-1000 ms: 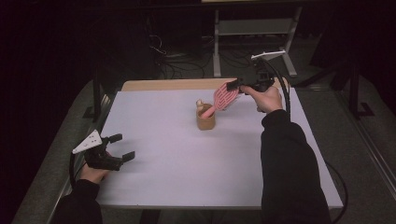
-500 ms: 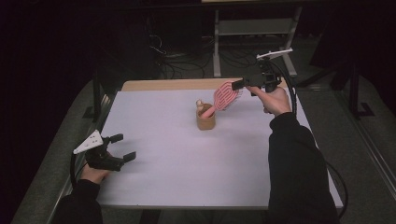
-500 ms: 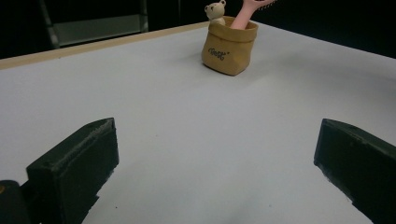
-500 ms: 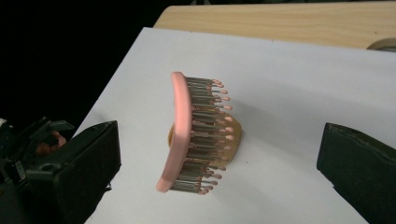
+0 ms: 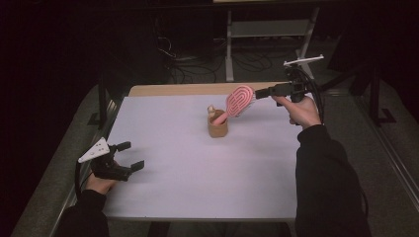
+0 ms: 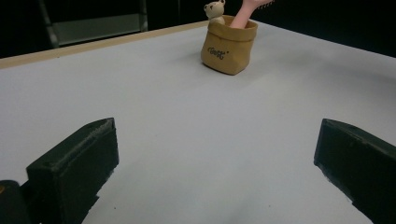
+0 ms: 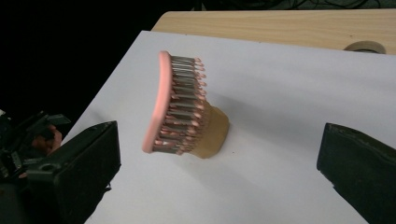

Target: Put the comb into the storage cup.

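- The left gripper [image 5: 129, 157] is held low at the near left edge of the white table [image 5: 188, 177], its jaws spread wide with nothing between them.
- Well beyond it, a small tan pouch [image 5: 217, 126] is seen standing upright near the middle of the table, with a little bear figure [image 6: 215, 10] at its rim.
- A pink hairbrush [image 5: 238, 101] is set handle-down in the pouch, its head tilted up and out toward the right.
- The right gripper [image 5: 259, 93] is held above the far right of the table, just beside the brush head; its jaws are spread wide and grip nothing.
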Demonstrator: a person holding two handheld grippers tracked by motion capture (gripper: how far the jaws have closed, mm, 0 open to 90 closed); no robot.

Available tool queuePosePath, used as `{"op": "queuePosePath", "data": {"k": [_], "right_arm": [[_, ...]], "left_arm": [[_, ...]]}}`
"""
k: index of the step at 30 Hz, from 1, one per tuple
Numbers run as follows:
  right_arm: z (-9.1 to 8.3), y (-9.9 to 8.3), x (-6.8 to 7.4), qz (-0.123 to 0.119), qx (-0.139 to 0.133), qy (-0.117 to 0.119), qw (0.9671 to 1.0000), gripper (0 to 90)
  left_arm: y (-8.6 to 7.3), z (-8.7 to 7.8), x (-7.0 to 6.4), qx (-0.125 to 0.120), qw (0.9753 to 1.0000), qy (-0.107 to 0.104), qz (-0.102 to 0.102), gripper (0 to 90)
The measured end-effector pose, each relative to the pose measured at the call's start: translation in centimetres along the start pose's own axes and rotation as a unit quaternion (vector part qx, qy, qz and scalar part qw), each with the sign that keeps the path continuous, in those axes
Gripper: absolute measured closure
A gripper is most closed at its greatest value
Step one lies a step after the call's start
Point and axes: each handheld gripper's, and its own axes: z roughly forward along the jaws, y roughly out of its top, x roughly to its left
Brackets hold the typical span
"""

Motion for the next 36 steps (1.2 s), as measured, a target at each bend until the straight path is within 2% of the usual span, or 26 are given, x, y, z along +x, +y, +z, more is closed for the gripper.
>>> {"op": "queuePosePath", "data": {"k": [7,14,21,31,36], "right_arm": [[-0.8,-1.0,-1.1,0.008,-0.003,-0.003,1.0000,0.0],[-1.5,-2.1,-1.7,-0.001,-0.018,-0.013,0.9998,0.0],[-2.1,-3.3,-2.4,-0.001,-0.032,-0.019,0.9993,0.0],[-2.9,-5.2,-3.0,-0.014,-0.035,-0.030,0.9988,0.0],[-3.1,-6.3,-3.5,-0.010,-0.039,-0.027,0.9988,0.0]], "left_arm": [[-0.1,-0.2,0.2,-0.001,1.0000,0.004,-0.005,0.0],[-0.3,-0.1,0.2,0.007,1.0000,0.002,-0.005,0.0],[-0.3,-0.3,0.3,0.004,1.0000,0.006,-0.006,0.0],[-0.4,-0.2,0.2,0.012,0.9999,0.006,-0.006,0.0],[-0.5,-0.2,0.3,0.012,0.9999,0.006,-0.008,0.0]]}}
